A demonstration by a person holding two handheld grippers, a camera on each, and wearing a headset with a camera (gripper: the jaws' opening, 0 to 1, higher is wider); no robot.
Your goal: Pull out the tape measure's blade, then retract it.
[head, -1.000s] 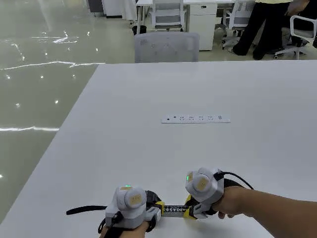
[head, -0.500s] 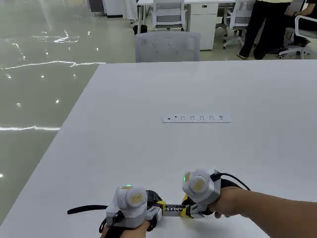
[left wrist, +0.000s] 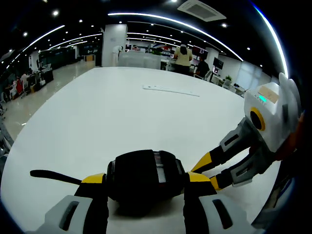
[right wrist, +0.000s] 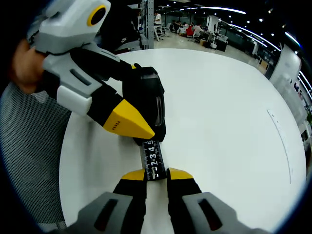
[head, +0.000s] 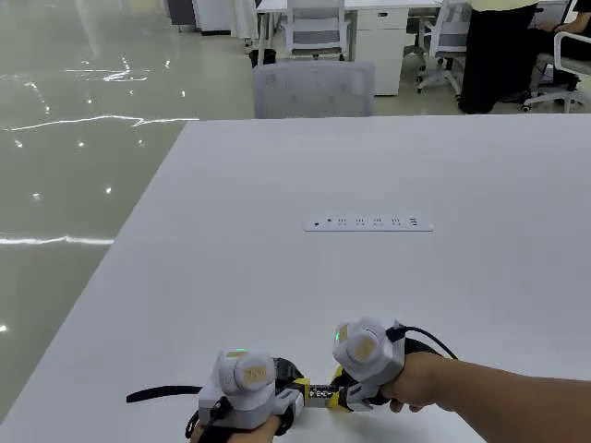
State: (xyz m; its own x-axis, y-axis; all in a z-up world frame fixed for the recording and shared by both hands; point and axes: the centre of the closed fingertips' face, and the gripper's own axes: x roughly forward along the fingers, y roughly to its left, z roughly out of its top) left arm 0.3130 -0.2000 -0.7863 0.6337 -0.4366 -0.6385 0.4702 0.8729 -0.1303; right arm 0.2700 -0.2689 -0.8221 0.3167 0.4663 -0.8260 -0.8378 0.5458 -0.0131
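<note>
The black tape measure [left wrist: 145, 178] rests on the white table, held between the yellow-tipped jaws of my left gripper [left wrist: 145, 187], which is shut on its case. Its black wrist strap [head: 162, 393] trails to the left. A short length of the blade [right wrist: 153, 158] with printed numbers sticks out of the tape measure's case [right wrist: 148, 102]. My right gripper [right wrist: 156, 174] is shut on the blade's end, close to the case. In the head view the left gripper [head: 294, 394] and right gripper [head: 334, 395] sit almost touching at the table's near edge, with the blade [head: 319, 395] between them.
A white power strip [head: 367, 223] lies flat on the table [head: 369, 166] farther out. A grey chair [head: 312, 89] stands at the far edge. A person [head: 494, 51] stands among office chairs beyond, right. The table's left edge drops to a shiny floor.
My right gripper has moved left toward the left one, and the exposed blade has shortened. The left gripper and the case have stayed put.
</note>
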